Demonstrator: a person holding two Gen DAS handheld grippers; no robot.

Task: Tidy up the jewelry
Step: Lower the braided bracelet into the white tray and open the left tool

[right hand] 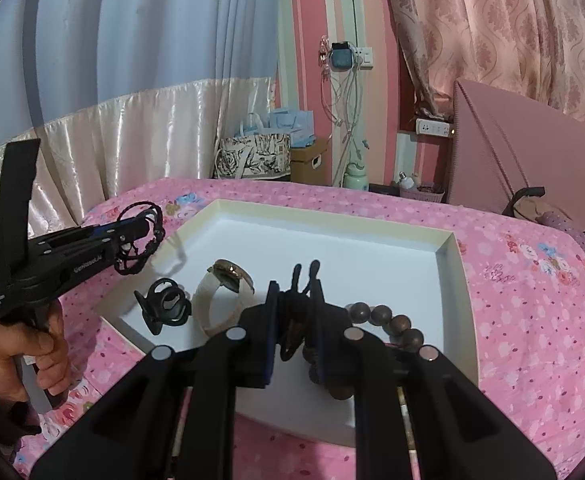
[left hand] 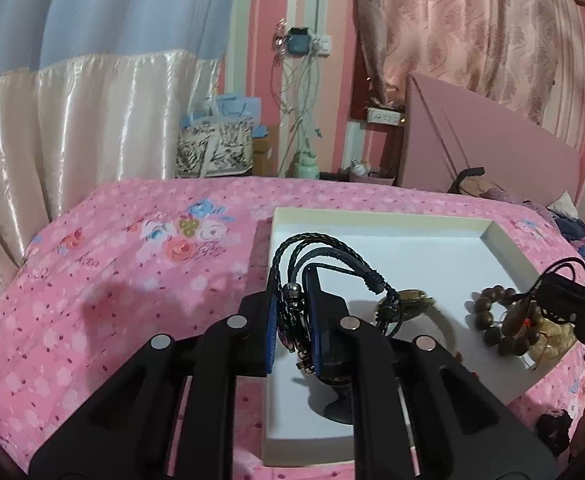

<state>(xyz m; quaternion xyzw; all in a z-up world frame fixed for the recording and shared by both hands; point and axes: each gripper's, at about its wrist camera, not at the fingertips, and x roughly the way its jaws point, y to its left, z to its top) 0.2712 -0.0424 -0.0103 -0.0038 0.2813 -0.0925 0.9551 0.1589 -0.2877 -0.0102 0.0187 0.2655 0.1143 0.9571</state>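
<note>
Two grippers — left gripper [left hand: 290,320] jaws clamp braided bracelet [left hand: 312,248].

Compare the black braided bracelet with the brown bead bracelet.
The black braided bracelet is thin cords, lifted in the left claw; the brown bead bracelet is chunky round beads lying in the white tray. The left claw is shut on the braided one; both are loops.

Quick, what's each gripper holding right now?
Left gripper: shut on the braided black bracelet.
Right gripper: shut on a black cord.
</note>
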